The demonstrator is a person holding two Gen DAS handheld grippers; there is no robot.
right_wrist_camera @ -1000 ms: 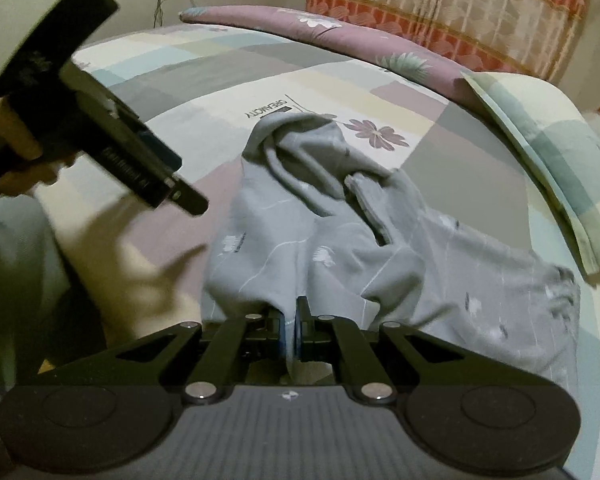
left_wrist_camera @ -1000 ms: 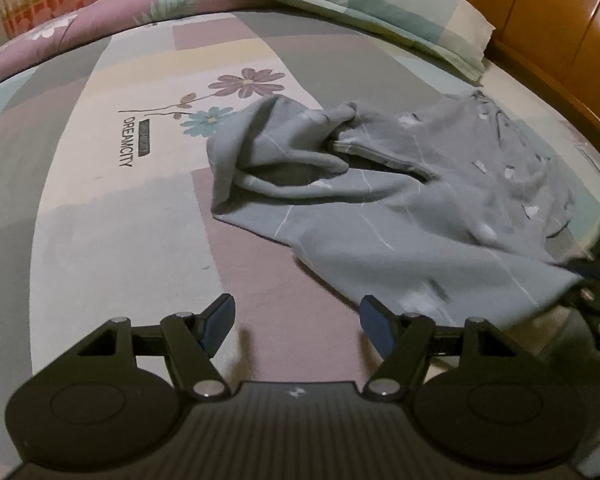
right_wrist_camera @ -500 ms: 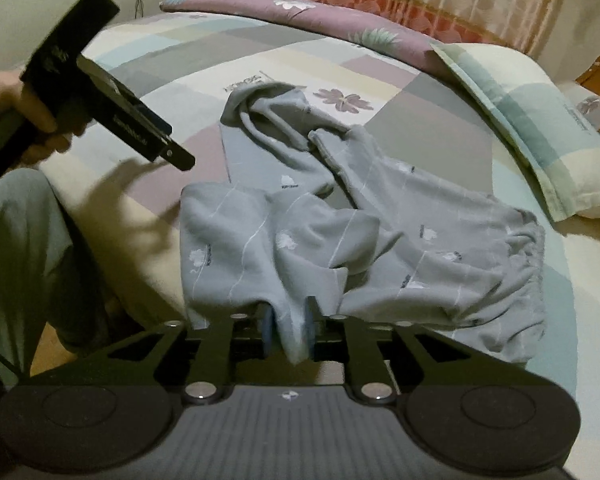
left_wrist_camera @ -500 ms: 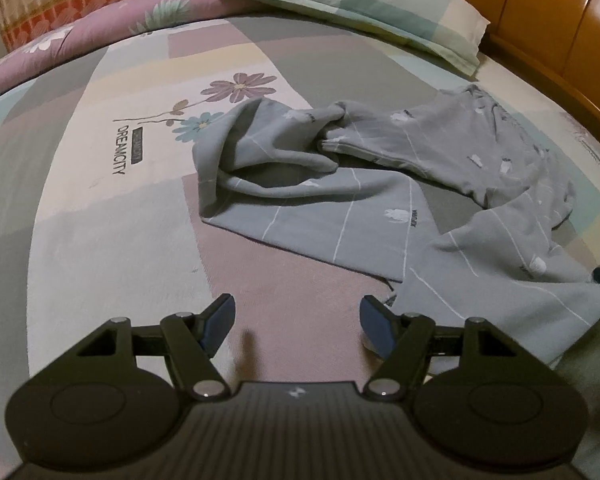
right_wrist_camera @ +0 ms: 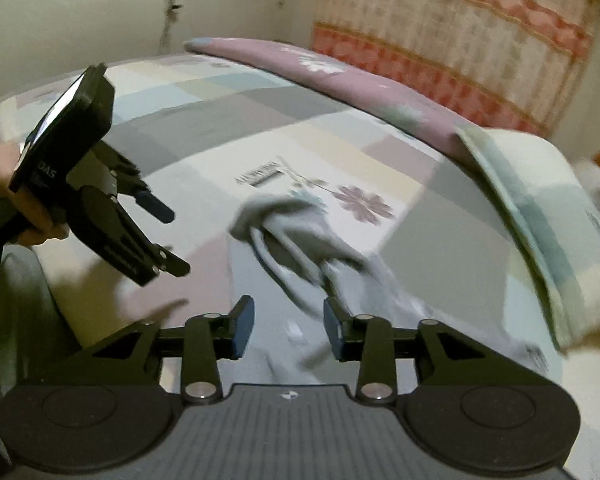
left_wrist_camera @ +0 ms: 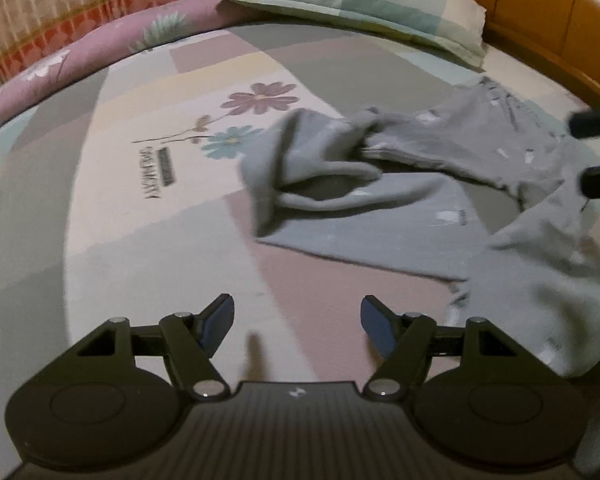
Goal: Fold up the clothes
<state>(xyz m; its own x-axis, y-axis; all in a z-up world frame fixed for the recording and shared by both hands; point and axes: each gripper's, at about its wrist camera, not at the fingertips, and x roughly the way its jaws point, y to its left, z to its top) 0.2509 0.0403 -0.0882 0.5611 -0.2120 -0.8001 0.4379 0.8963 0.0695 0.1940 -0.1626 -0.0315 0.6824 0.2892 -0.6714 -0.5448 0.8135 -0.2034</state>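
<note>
While the right gripper [right_wrist_camera: 288, 326] is opening over the grey trousers [left_wrist_camera: 380, 204] with nothing clamped, the left gripper [left_wrist_camera: 296, 322] hovers nearby, jaws apart and empty, above the bedspread [left_wrist_camera: 140, 220]

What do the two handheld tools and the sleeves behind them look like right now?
Both are matte black. The left tool and right tool each have two linkage fingers with blue pads, silver pivot screws and a ribbed body with a small white logo. Seen from the right wrist, the left one carries white lettering and a thin black cable. No sleeve is clearly visible.
</note>
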